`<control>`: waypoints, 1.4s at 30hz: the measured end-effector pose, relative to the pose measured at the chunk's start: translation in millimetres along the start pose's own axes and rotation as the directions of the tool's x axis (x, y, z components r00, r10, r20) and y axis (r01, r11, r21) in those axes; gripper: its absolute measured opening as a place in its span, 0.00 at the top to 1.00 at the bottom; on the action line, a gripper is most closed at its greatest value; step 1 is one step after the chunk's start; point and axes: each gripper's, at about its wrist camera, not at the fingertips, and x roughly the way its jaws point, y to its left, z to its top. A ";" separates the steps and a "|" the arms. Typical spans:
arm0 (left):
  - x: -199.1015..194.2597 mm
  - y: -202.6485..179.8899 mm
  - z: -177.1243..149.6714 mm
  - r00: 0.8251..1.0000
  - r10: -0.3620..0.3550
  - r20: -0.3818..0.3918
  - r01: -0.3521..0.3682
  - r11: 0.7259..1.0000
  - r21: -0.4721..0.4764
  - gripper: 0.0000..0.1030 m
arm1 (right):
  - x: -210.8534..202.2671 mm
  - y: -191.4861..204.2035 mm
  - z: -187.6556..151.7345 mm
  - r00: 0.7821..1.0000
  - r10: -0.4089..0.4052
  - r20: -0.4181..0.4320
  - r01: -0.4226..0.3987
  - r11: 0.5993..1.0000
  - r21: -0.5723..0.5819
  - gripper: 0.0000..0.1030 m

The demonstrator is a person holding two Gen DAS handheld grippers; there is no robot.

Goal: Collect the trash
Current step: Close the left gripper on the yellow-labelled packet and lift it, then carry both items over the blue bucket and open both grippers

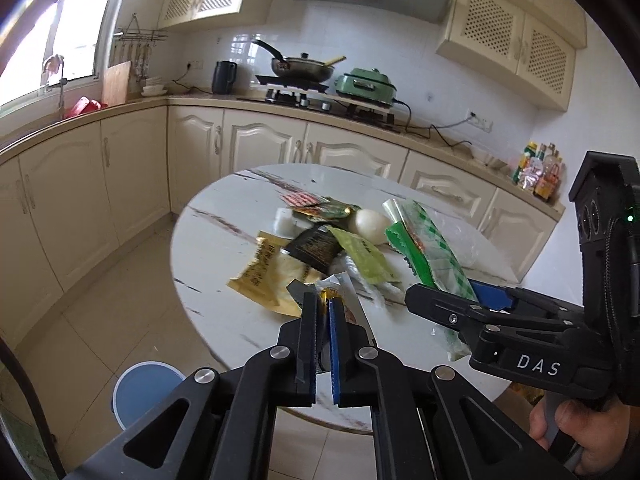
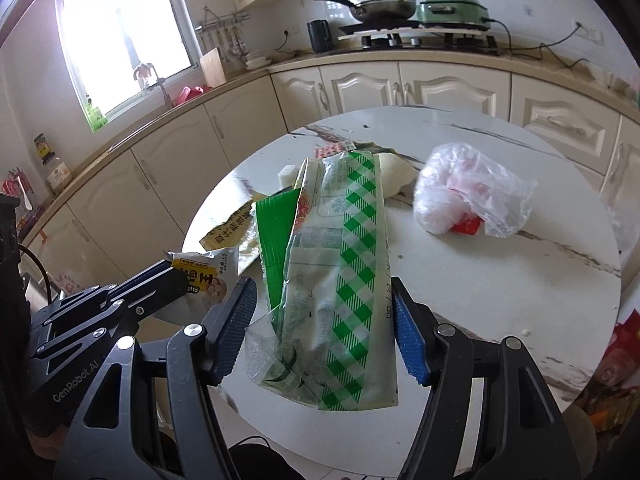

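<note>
Pinching a small yellow-printed wrapper (image 1: 340, 300), my left gripper (image 1: 325, 312) is pressed together; my right gripper (image 2: 322, 312) clamps a green-checked bag (image 2: 340, 280) across its width. Ahead of both, the round marble worktop (image 1: 224, 248) carries a heap of wrappers (image 1: 316, 240) — a crumpled clear bag (image 2: 468, 196) lies ahead-right, apart from the heap. Left of my left gripper, past the worktop edge, there is bare floor and a blue bin (image 1: 144, 388) — only that view shows it.

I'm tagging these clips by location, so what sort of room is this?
A home kitchen, most likely: a stove with a pan on it, cabinets under a counter, and a sink tap below the window.
</note>
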 end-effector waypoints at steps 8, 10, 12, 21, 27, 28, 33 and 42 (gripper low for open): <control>-65.4 105.9 -10.1 0.981 0.186 0.060 -0.180 0.979 -0.093 0.99 | 45.5 116.8 25.9 0.988 0.153 -0.014 -0.153 0.977 -0.151 0.38; -76.6 139.1 -19.2 0.970 0.240 0.051 -0.231 0.964 -0.133 0.99 | 68.2 154.6 25.5 0.980 0.196 -0.043 -0.200 0.959 -0.198 0.38; -83.9 167.2 -30.5 0.960 0.278 0.033 -0.269 0.949 -0.167 0.99 | 92.7 189.1 22.0 0.970 0.230 -0.079 -0.242 0.941 -0.235 0.38; -37.7 278.8 -96.0 0.933 0.313 -0.177 -0.354 0.888 -0.294 0.99 | 253.7 272.5 -36.9 0.927 0.183 -0.328 -0.287 0.908 -0.305 0.38; 15.2 332.0 -142.6 0.921 0.230 -0.314 -0.341 0.866 -0.366 1.00 | 360.6 268.0 -90.1 0.860 0.113 -0.498 -0.271 0.927 -0.258 0.38; 24.8 337.0 -149.3 0.916 0.223 -0.334 -0.345 0.864 -0.368 1.00 | 376.1 266.3 -97.2 0.849 0.108 -0.518 -0.270 0.930 -0.249 0.38; 56.0 360.7 -162.0 0.903 0.191 -0.386 -0.340 0.866 -0.367 1.00 | 429.3 254.2 -118.1 0.811 0.122 -0.572 -0.274 0.943 -0.188 0.33; 99.2 383.8 -165.8 0.888 0.156 -0.432 -0.333 0.866 -0.372 0.99 | 439.0 229.9 -114.8 0.855 0.002 -0.519 -0.166 0.949 -0.270 0.05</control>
